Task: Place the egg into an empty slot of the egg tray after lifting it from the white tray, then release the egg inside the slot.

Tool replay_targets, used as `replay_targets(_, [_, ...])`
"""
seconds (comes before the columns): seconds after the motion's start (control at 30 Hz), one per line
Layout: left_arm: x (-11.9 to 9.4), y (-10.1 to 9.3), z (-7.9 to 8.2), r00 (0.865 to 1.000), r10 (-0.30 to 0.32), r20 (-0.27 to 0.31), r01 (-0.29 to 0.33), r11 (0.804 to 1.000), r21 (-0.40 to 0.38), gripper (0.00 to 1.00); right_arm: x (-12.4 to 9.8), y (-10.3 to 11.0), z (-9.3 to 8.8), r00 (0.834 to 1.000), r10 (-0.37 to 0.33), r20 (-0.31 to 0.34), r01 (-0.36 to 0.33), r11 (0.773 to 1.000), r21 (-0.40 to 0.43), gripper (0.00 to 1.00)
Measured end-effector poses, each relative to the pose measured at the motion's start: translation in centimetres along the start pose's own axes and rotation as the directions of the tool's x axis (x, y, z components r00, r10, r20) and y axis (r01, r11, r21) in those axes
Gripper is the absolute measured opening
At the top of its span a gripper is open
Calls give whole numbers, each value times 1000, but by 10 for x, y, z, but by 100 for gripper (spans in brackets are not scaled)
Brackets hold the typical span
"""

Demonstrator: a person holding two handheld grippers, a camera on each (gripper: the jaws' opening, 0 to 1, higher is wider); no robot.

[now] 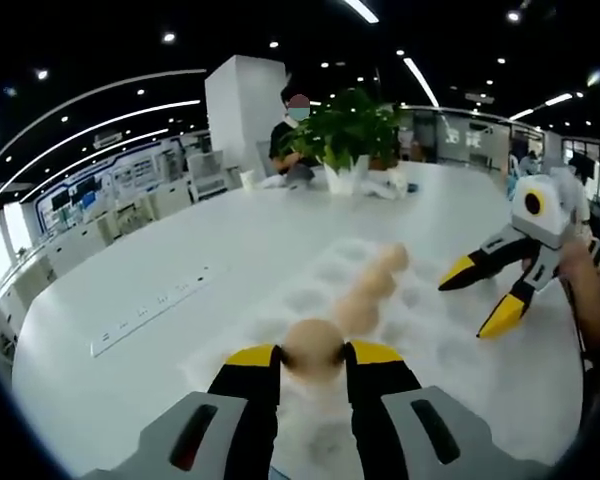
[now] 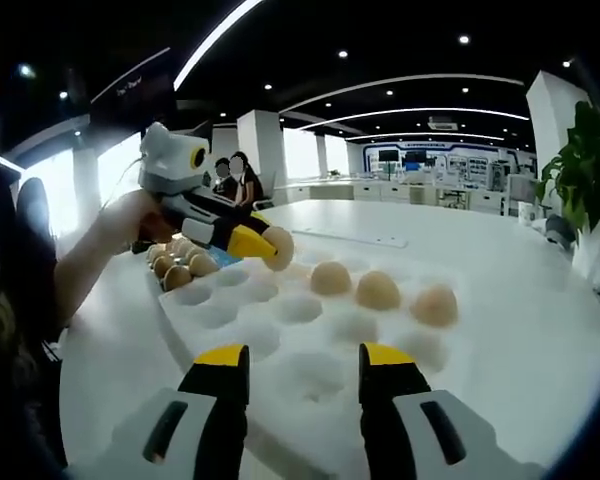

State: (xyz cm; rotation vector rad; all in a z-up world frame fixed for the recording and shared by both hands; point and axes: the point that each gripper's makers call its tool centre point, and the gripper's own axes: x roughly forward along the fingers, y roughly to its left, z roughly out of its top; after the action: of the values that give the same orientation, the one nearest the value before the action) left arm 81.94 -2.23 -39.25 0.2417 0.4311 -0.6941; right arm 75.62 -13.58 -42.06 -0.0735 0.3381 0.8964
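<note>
The egg (image 1: 313,347) is gripped in the left claw (image 1: 313,352), just above the near slots of the egg tray (image 2: 280,345) on the table (image 1: 180,270). Three eggs (image 2: 378,290) fill farther slots. The right claw (image 2: 303,358) is open and empty, farther right.
</note>
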Motion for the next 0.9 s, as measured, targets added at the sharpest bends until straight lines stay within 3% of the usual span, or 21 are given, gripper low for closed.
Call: replay_targets(0.9, [-18, 12, 3, 999, 16, 37, -15, 1000, -14, 26, 4, 7, 4, 999, -20, -44, 20, 1000, 1, 45])
